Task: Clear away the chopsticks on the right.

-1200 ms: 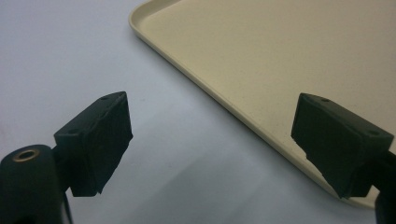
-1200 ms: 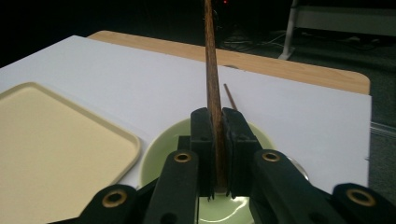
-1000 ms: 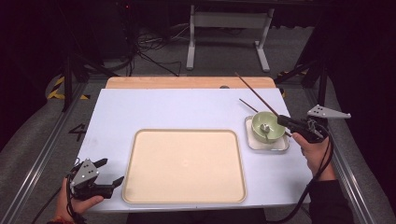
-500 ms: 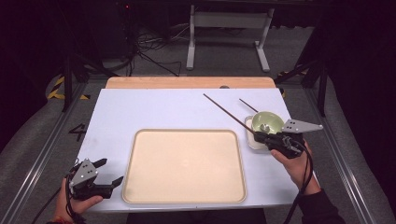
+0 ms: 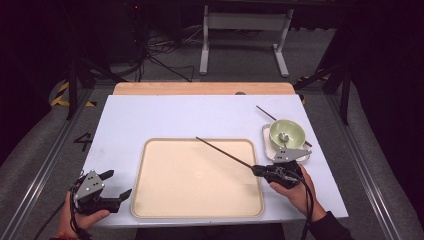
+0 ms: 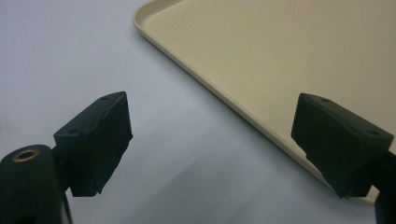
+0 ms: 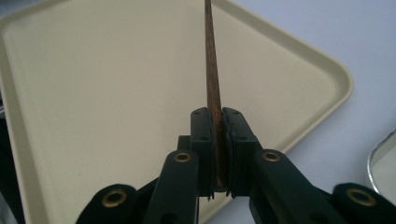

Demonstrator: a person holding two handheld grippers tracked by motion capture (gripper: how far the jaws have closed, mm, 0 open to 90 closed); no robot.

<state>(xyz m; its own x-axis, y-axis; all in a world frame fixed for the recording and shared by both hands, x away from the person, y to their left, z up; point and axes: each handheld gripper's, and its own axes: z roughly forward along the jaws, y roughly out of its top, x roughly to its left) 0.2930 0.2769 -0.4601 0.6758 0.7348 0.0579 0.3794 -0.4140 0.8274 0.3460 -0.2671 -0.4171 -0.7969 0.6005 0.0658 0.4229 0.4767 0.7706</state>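
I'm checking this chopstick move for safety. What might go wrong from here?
The right gripper pinches the thin brown wooden chopstick at its very end, so it might pivot or slip. Its long free tip, over the beige plastic tray, could snag the rim. A second chopstick lies beside the pale green bowl.

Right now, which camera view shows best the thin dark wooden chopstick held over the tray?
The high view: the thin dark wooden chopstick appears whole. The right gripper view shows its clamped end; the left gripper view faces the beige tray's edge.
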